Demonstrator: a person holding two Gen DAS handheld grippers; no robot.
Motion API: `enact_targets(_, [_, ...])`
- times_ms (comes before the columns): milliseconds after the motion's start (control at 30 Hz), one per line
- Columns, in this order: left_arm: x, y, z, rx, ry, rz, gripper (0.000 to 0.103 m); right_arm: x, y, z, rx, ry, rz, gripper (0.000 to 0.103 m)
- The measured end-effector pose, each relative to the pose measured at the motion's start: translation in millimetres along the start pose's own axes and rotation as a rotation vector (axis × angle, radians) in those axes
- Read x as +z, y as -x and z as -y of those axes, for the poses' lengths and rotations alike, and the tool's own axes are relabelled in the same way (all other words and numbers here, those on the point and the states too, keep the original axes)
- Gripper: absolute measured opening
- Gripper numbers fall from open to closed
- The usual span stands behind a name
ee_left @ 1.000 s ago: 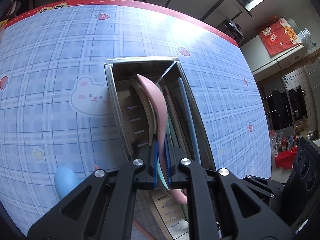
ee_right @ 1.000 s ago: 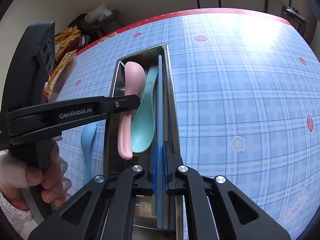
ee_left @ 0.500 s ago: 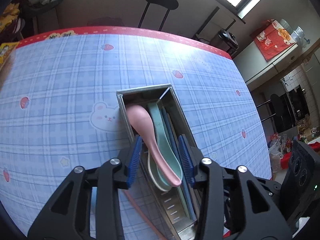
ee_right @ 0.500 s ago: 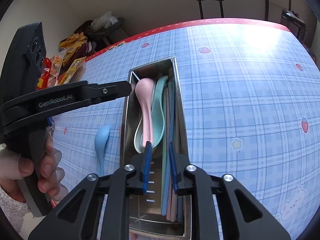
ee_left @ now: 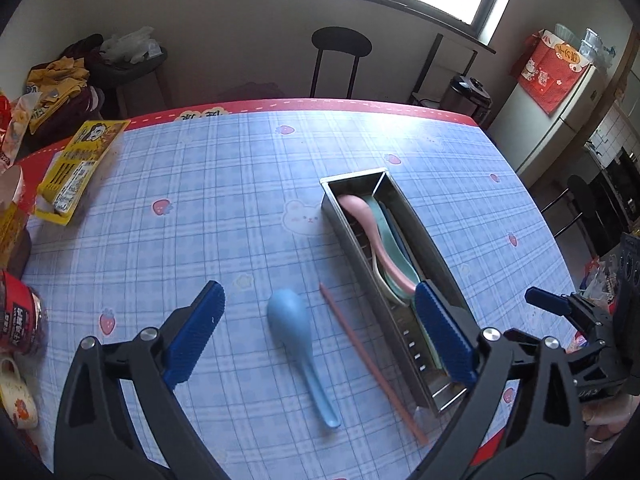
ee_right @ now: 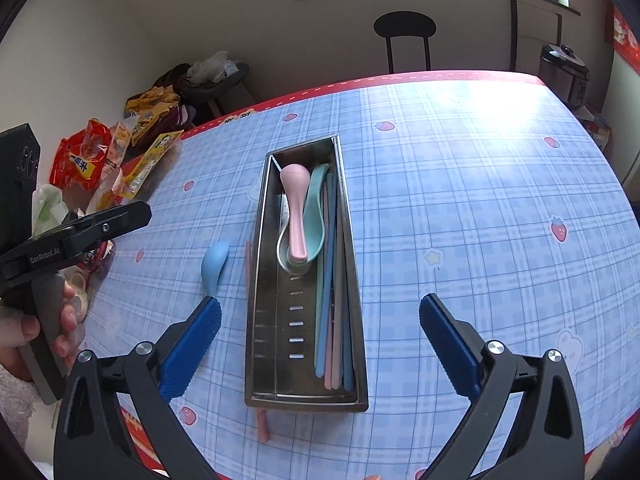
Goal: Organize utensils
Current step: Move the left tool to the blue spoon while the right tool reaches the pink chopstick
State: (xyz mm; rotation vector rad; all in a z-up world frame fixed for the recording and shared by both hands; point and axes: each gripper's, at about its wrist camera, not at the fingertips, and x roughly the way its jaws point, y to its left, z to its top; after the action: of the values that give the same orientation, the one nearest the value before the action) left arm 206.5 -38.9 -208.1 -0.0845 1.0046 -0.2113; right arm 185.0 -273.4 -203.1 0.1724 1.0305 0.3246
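both jaws have just been opening: the left gripper point(ee_left: 320, 332) and right gripper point(ee_right: 320, 344) now gape wide with nothing between the pads, likely because the pink spoon point(ee_right: 297, 208) and the chopsticks point(ee_right: 334, 280) are already dropped in the steel tray point(ee_right: 256, 280). tray sits frame-centre in the right wrist view, long axis near vertical, spoon bowls toward the far end. blue spoon point(ee_left: 298, 336) and pink chopstick point(ee_left: 368, 356) lie on the tablecloth point(ee_left: 200, 220) just left of it, roughly parallel, spoon bowl toward the far edge.

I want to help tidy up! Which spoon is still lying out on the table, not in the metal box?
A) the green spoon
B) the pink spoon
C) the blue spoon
C: the blue spoon lies on the tablecloth beside the metal box, while the pink spoon and green spoon are inside it.
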Motion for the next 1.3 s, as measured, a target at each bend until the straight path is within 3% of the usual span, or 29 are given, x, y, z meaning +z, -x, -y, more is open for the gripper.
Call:
enact_targets(400, [-72.8, 18.0, -21.6, 0.037, 0.063, -0.043, 0.095, -41.1, 9.8, -19.7, -0.065, 0.044, -0.044, 0.097])
enact_targets(700, [-93.1, 26.3, -43.2, 0.020, 0.112, -0.036, 0.095, -58.0, 2.4, -39.7, -0.028, 0.071, -0.118, 0.097])
enact_targets(767, [-96.6, 28.0, -46.6, 0.013, 0.109, -0.033, 0.095, -63.3, -0.1, -45.2, -0.031, 0.063, -0.124, 0.084])
enact_targets(833, [-100.5, 29.3, -48.8, 0.009, 0.099, -0.033, 0.095, -70.7, -5.5, -50.3, -0.017, 0.064, -0.156, 0.057])
enact_targets(867, [-102.2, 29.4, -50.1, 0.007, 0.095, -0.035, 0.095, -74.7, -7.6, -52.6, -0.005, 0.062, -0.172, 0.053])
enact_targets(933, [-107.2, 28.3, -53.9, 0.003, 0.090, -0.043, 0.095, -83.7, -10.1, -58.6, 0.017, 0.065, -0.190, 0.034])
enact_targets(1033, [-114.0, 24.4, -59.3, -0.009, 0.078, -0.057, 0.094, -98.5, -16.5, -67.8, 0.013, 0.081, -0.220, 0.018])
enact_targets(1133, [-118.3, 19.2, -60.6, -0.016, 0.046, -0.071, 0.092, -109.5, -27.3, -71.9, -0.004, 0.071, -0.239, 0.015])
enact_targets(1300, [-119.2, 9.1, -65.5, -0.037, 0.033, -0.098, 0.087, -111.4, -40.8, -73.5, -0.051, 0.064, -0.182, 0.015])
